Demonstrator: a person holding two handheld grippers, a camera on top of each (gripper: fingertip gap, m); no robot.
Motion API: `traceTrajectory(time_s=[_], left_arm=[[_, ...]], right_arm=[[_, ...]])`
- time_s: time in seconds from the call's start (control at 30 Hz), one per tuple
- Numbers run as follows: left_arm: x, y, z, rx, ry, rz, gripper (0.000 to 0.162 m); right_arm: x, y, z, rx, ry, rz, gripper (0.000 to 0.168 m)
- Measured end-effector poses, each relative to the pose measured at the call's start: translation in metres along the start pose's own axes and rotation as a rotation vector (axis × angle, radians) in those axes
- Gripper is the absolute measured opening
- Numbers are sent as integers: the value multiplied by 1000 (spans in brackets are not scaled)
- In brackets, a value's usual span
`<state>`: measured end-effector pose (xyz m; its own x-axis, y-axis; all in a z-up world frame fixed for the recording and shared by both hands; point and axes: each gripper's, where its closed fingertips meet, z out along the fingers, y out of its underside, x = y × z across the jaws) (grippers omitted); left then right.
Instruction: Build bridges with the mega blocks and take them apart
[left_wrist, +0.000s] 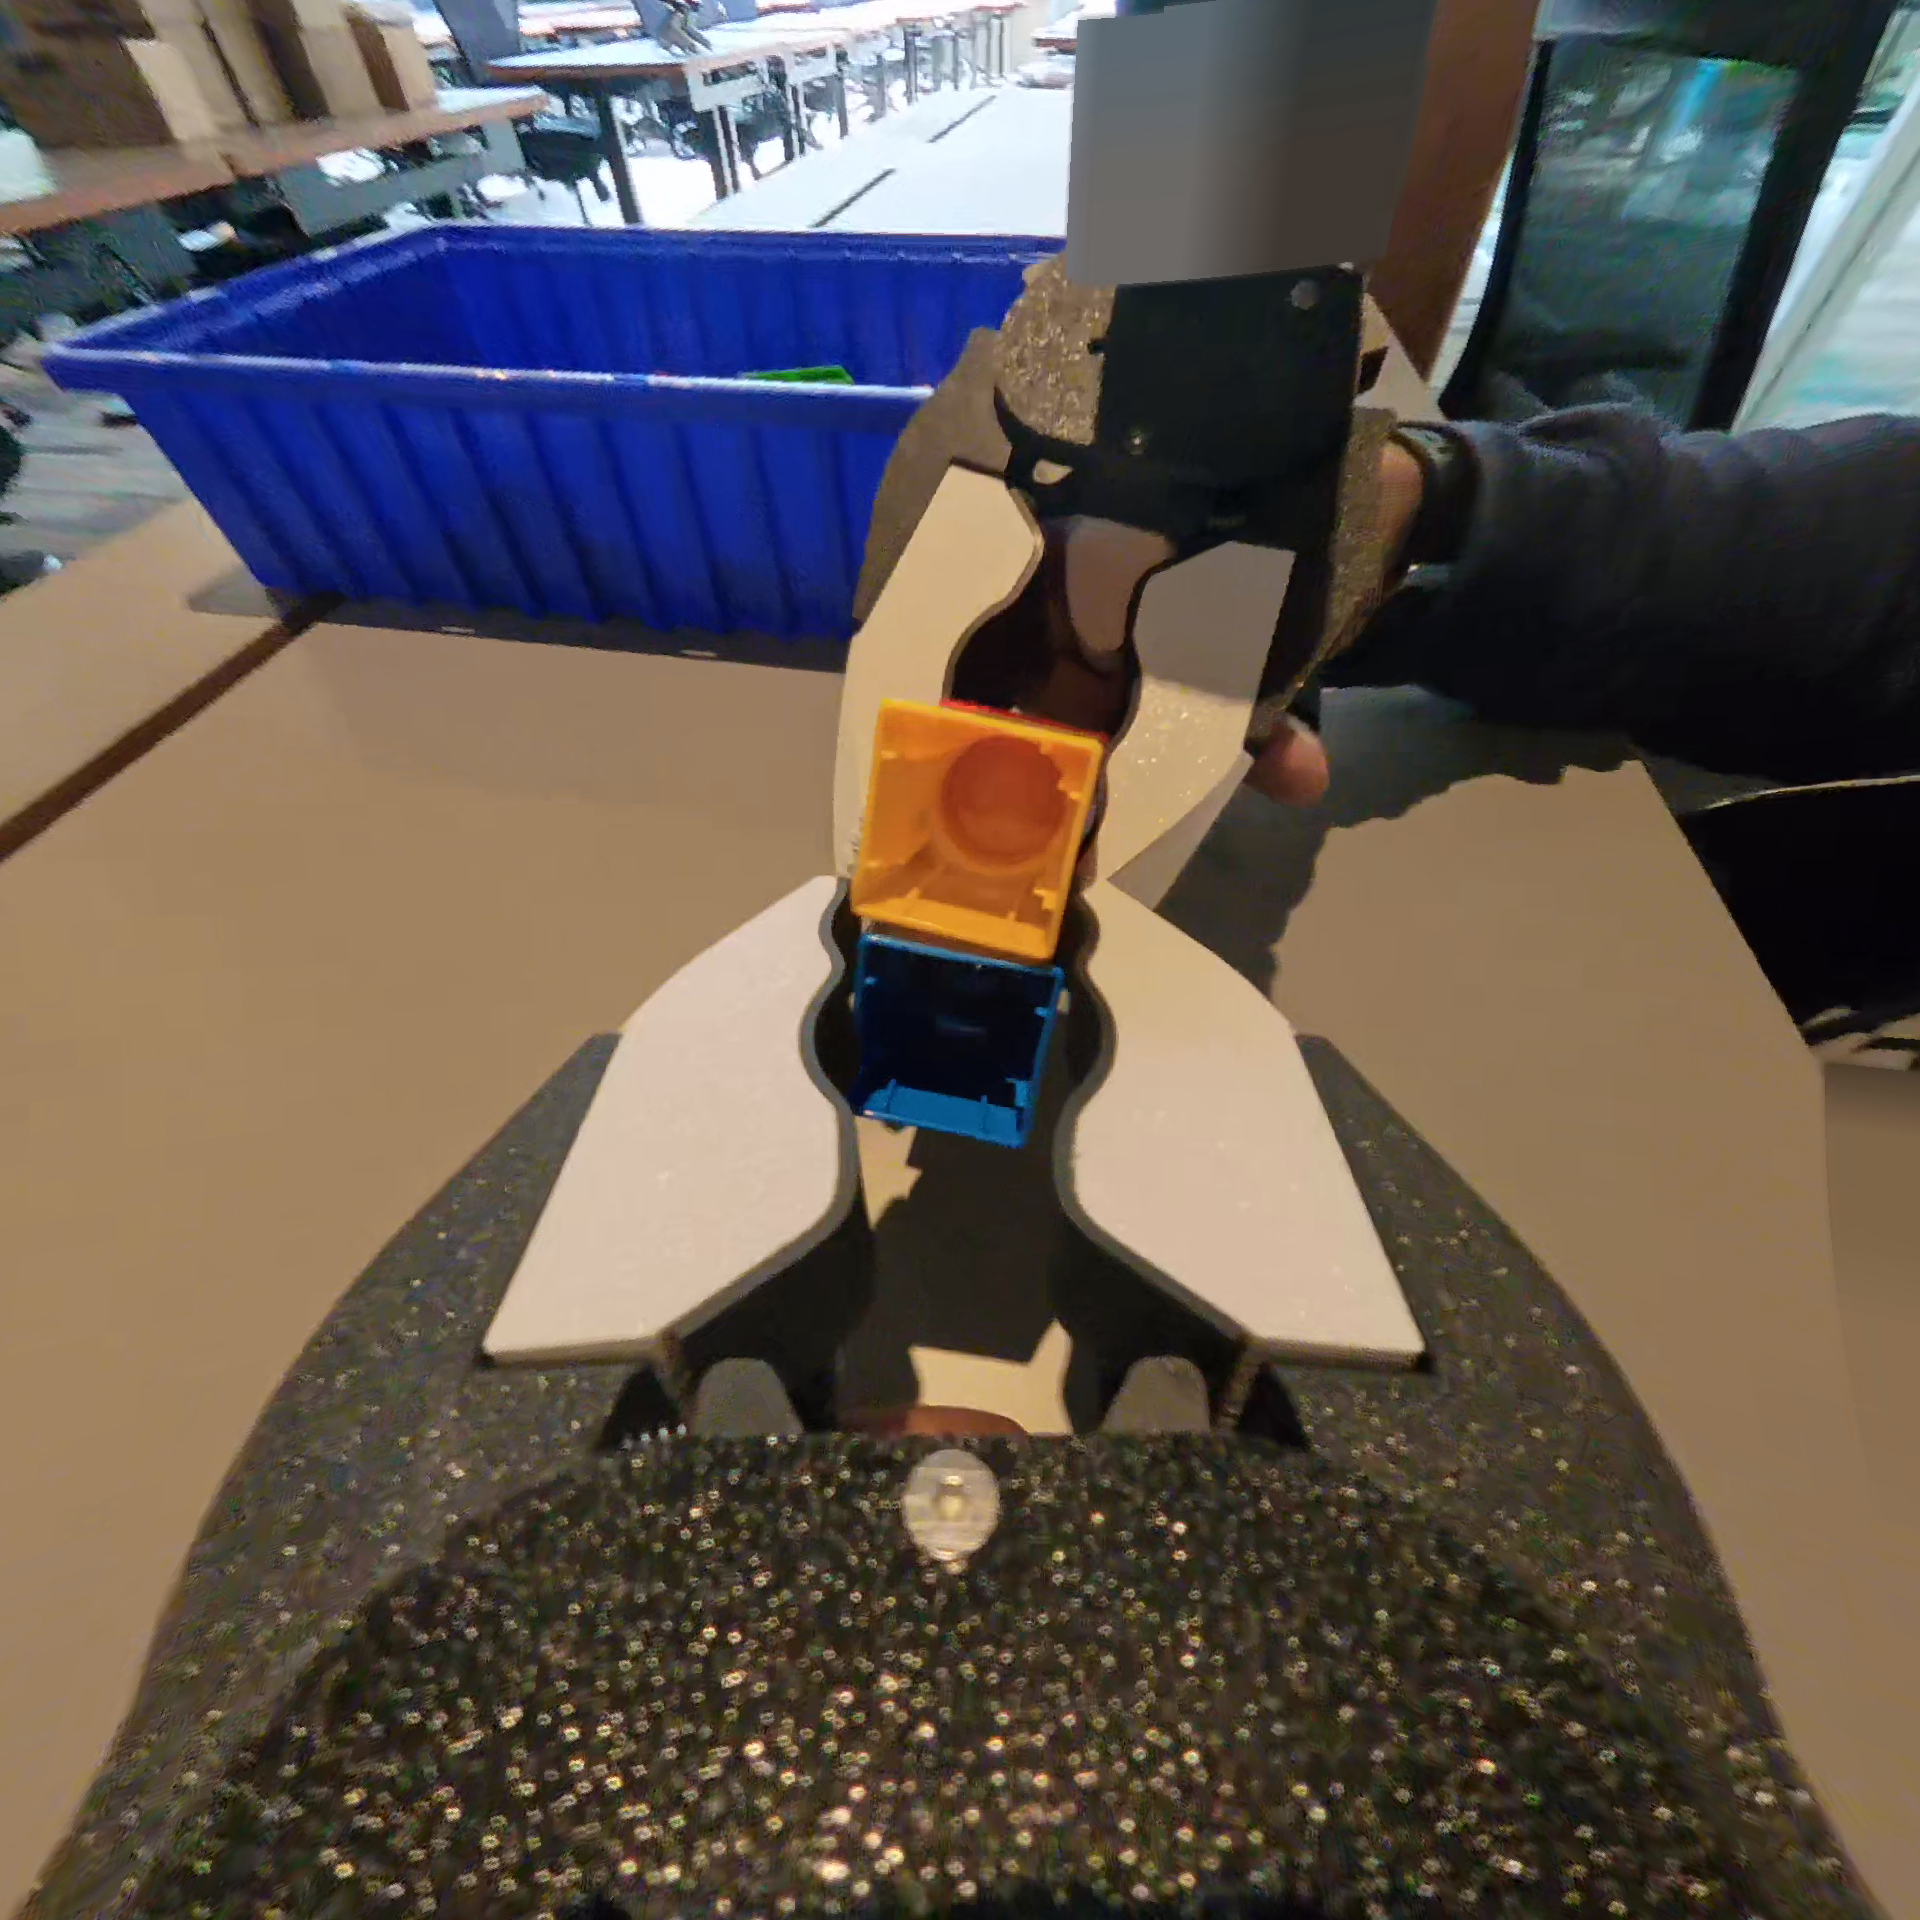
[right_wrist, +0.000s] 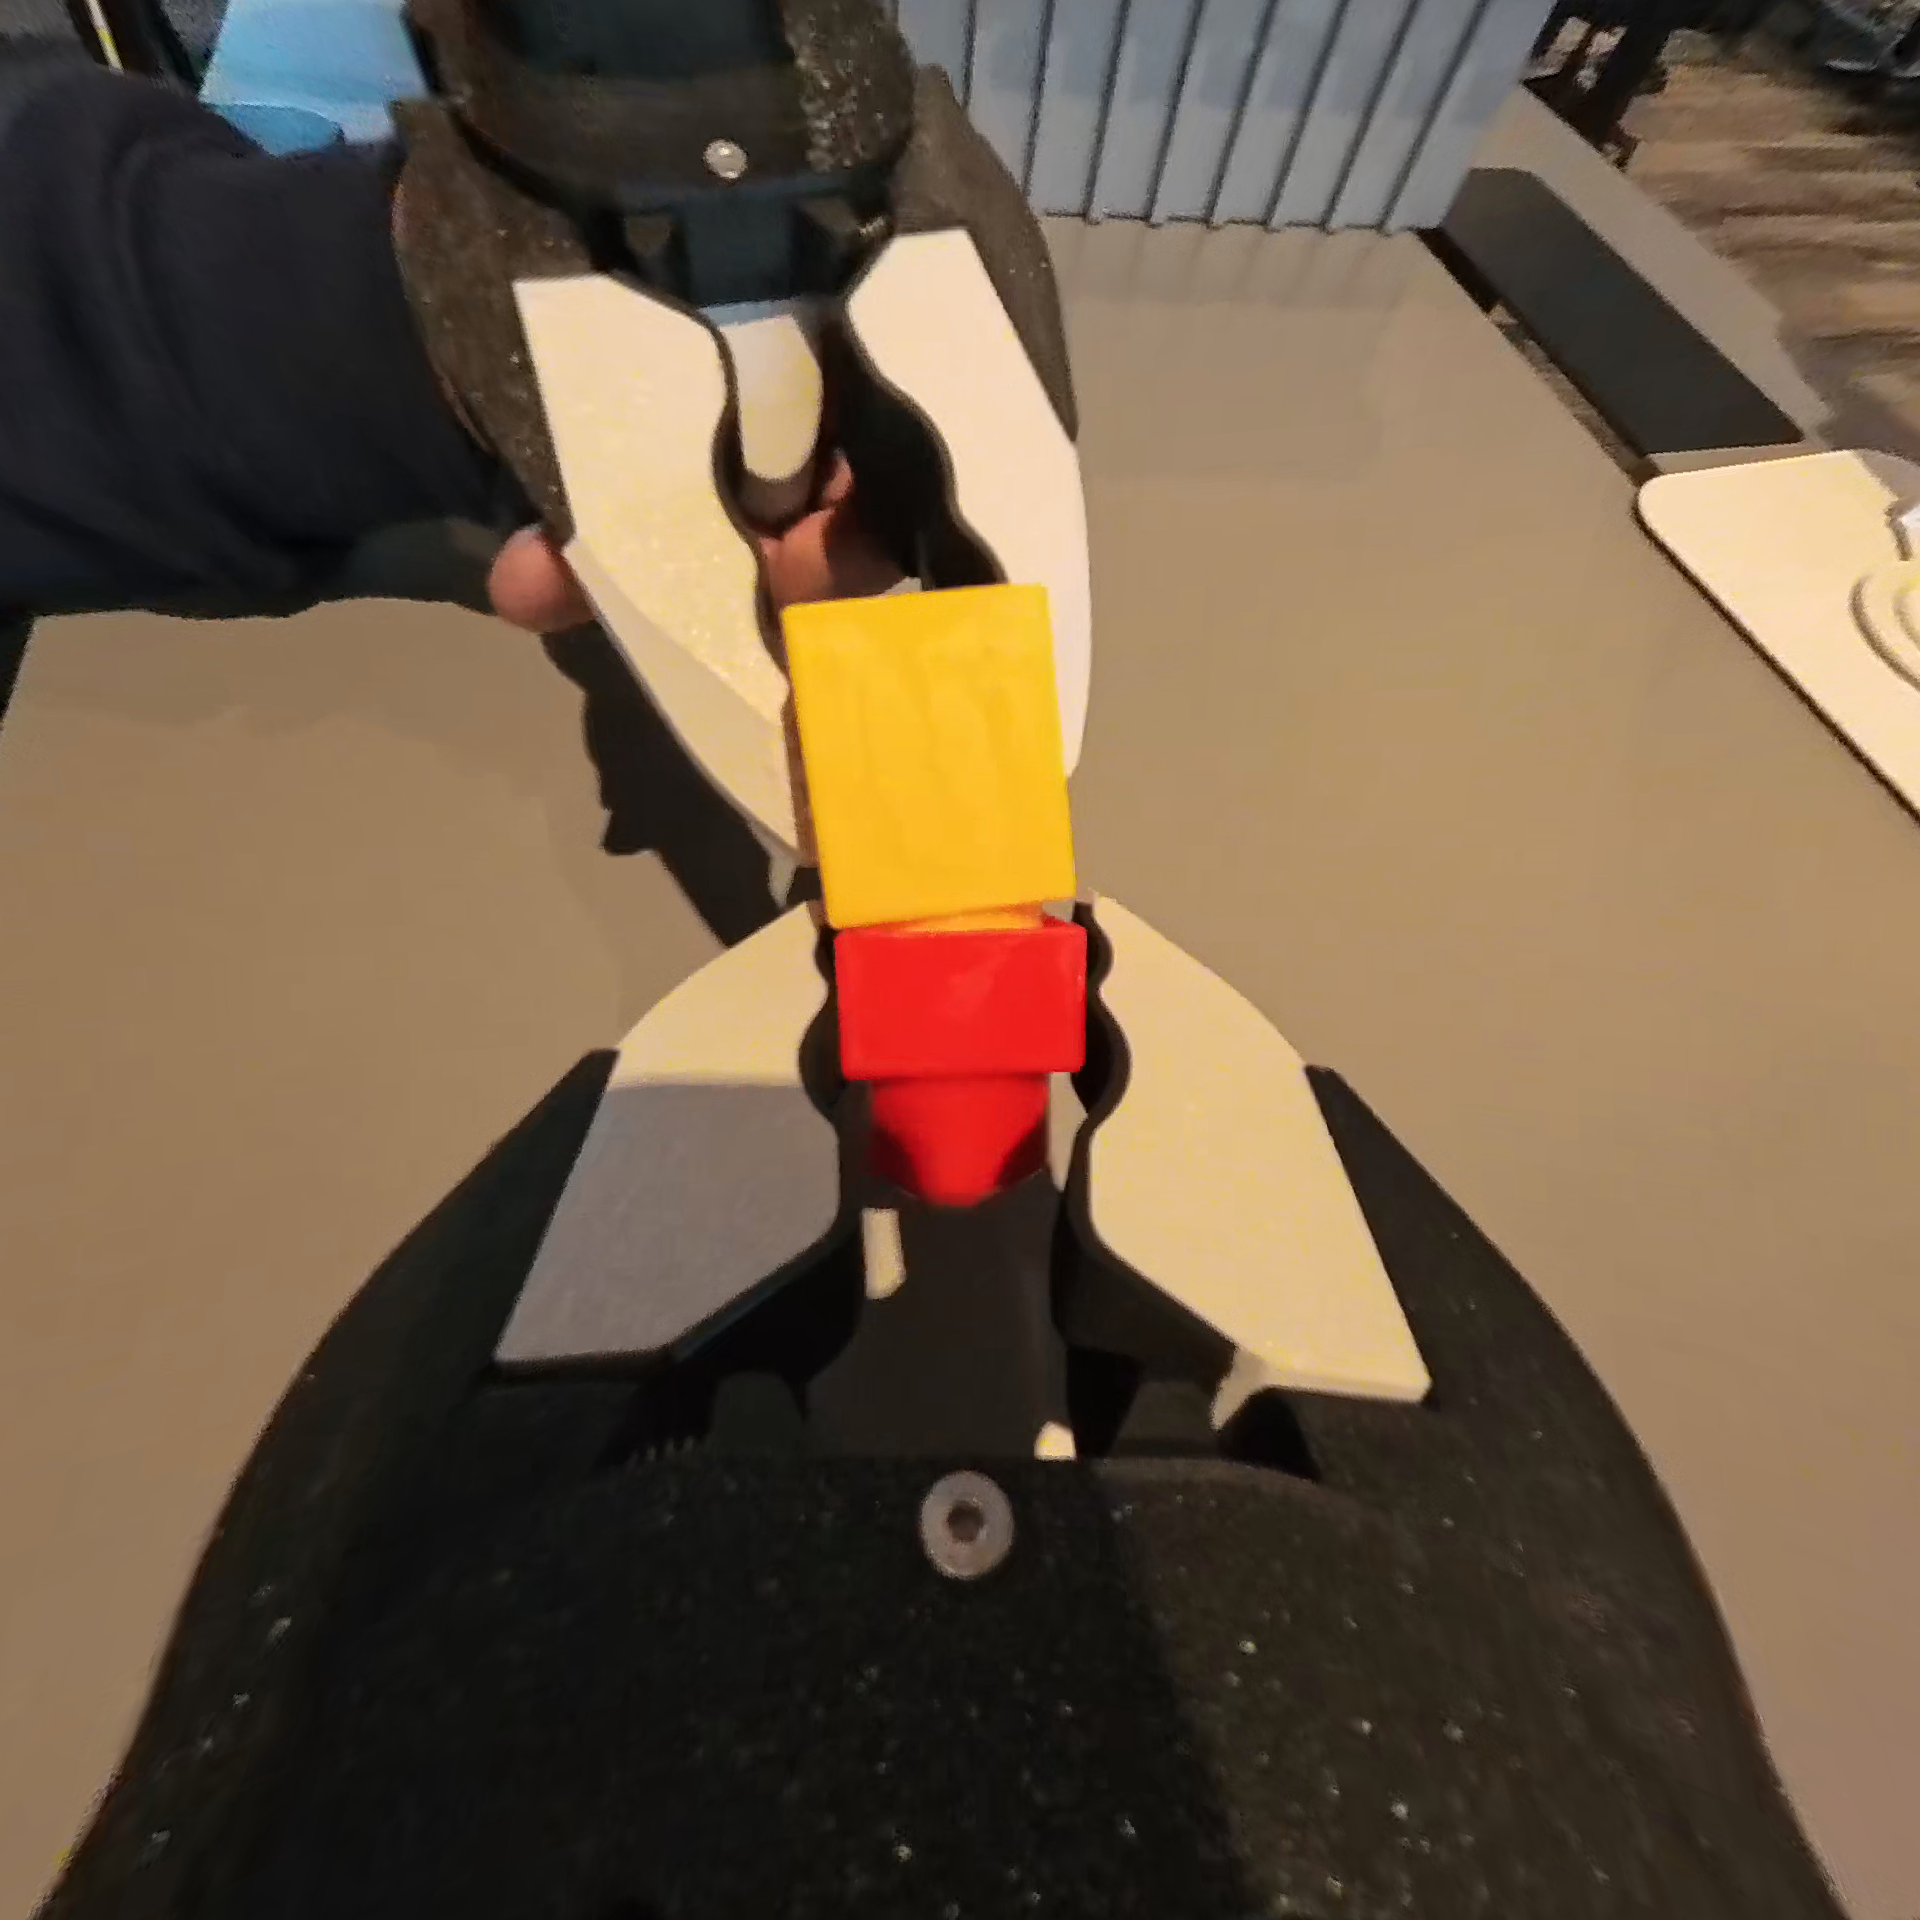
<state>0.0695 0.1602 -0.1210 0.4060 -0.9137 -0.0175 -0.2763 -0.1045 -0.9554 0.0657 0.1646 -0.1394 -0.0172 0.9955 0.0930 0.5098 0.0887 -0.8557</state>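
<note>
My left gripper (left_wrist: 956, 966) is shut on a blue block (left_wrist: 951, 1049) whose hollow underside faces its camera. Just beyond it is a yellow block (left_wrist: 977, 821), hollow side also showing; the blue block is not plugged into it. In the right wrist view, my right gripper (right_wrist: 956, 930) is shut on a red block (right_wrist: 961, 1003) with its stud towards the camera. The yellow block (right_wrist: 930, 748) is plugged into the red block's far side. The two grippers face each other tip to tip above the tan table (left_wrist: 416, 935). The blue block is hidden in the right wrist view.
A large blue bin (left_wrist: 520, 488) stands at the table's far side with a green piece (left_wrist: 795, 374) inside. A table seam runs at the left. A white board (right_wrist: 1787, 582) and a black strip (right_wrist: 1621, 332) lie at the right. Dark sleeves (left_wrist: 1662, 582) hold both grippers. The tips of both grippers are at nearly the same place.
</note>
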Motion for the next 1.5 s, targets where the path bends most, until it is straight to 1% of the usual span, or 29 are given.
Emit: traceTrajectory(time_s=[0.07,0.23,0.3,0.37,0.47,0.57,0.63,0.67,0.73,0.77,0.8,0.83,0.9,0.93,1.0,1.03,1.13,1.17,1.2,1.27,1.33,1.37,1.43,1.5], left_arm=[[2,0,1,8,12,-3,36],[27,-5,-4,73,229,-105,36],[29,-7,-5,98,255,-130,36],[18,-11,-7,126,207,-157,36],[5,-18,-13,169,124,-142,36],[-4,-27,-20,224,74,-143,36],[-9,-25,-21,215,41,-136,36],[-10,-24,-21,213,33,-136,36],[-12,-23,-20,210,24,-141,36],[-12,-23,-18,204,20,-139,36],[-12,-22,-17,197,18,-137,36],[-11,-21,-16,191,17,-135,36],[-10,-22,-14,185,20,-131,36],[-9,-22,-13,182,21,-128,36],[-7,-21,-12,175,19,-121,36],[-7,-22,-12,174,18,-119,36],[-8,-23,-12,178,14,-122,36],[-9,-22,-13,178,10,-124,36],[-10,-22,-13,179,6,-128,36],[-12,-22,-14,186,0,-135,36],[-14,-24,-15,198,-7,-141,36],[-15,-24,-15,200,-12,-143,36],[-16,-25,-14,204,-22,-145,36],[-17,-28,-15,221,-32,-149,36]], right_arm=[[-1,0,-1,-1,-1,-13,42],[-29,-8,-15,75,-154,-162,41],[-32,-9,-20,88,-168,-182,41],[-20,-10,-21,84,-105,-150,41],[-4,-17,-24,103,-3,-122,41],[14,-28,-38,125,133,-119,41],[34,-41,-63,162,263,-106,41],[46,-46,-82,176,331,-92,41],[83,-48,-131,179,511,-48,41],[105,-41,-159,150,612,-3,41],[127,-26,-185,89,680,66,41],[147,-5,-207,17,721,152,41],[189,31,-249,-25,816,306,41],[204,52,-260,-50,812,408,41],[223,97,-267,-156,768,580,42],[231,114,-268,-202,768,608,42],[240,146,-257,-301,735,662,42],[242,149,-255,-310,744,655,51],[244,148,-252,-298,758,639,59],[245,135,-249,-228,783,600,70],[244,114,-248,-130,821,545,75],[241,99,-248,-78,846,501,77],[228,59,-244,20,872,365,75],[198,10,-223,84,805,205,69]])
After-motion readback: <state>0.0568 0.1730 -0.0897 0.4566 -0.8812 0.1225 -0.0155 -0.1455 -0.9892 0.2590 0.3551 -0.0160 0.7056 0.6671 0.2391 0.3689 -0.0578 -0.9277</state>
